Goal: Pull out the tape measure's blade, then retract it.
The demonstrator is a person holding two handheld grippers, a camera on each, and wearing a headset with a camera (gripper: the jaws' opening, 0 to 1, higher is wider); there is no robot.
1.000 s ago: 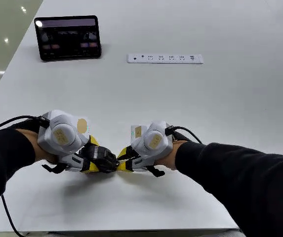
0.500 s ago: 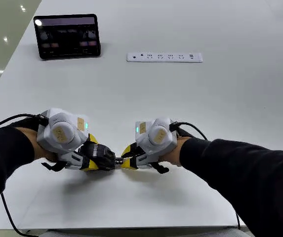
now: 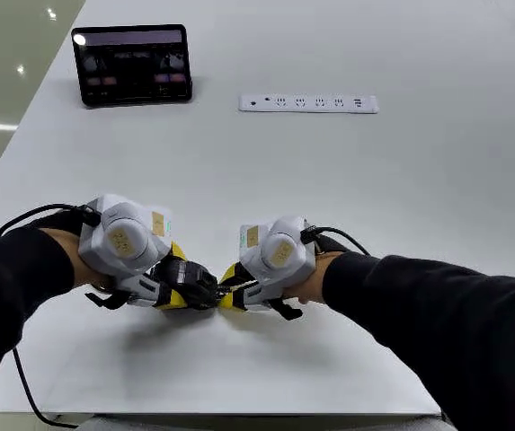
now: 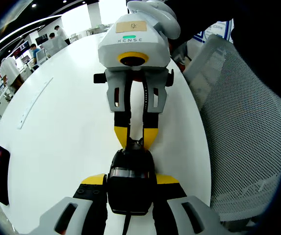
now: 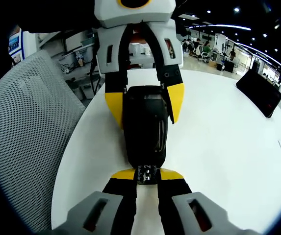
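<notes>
A black tape measure [image 3: 194,282] sits low over the white table [image 3: 347,197] near its front edge. My left gripper [image 3: 180,280] is shut on the case, its yellow fingertips [image 4: 94,179] clamping both sides of the tape measure [image 4: 130,183]. My right gripper [image 3: 227,289] faces it from the right and is shut on the blade's end hook [image 5: 147,174]. In the right gripper view the case [image 5: 145,127] lies just beyond my right gripper [image 5: 147,175]. Almost no blade shows between hook and case. In the left gripper view the right gripper [image 4: 136,139] pinches the hook at the case mouth.
A dark tablet [image 3: 131,65] stands at the far left and a white power strip [image 3: 308,103] lies at the far middle. A black cable [image 3: 23,395] trails from the left hand over the table's front edge. A grey mesh chair [image 4: 248,122] is just behind that edge.
Half a second ago a short gap with a bit of blade showed between the grippers. The right gripper has since moved back in against the case.
</notes>
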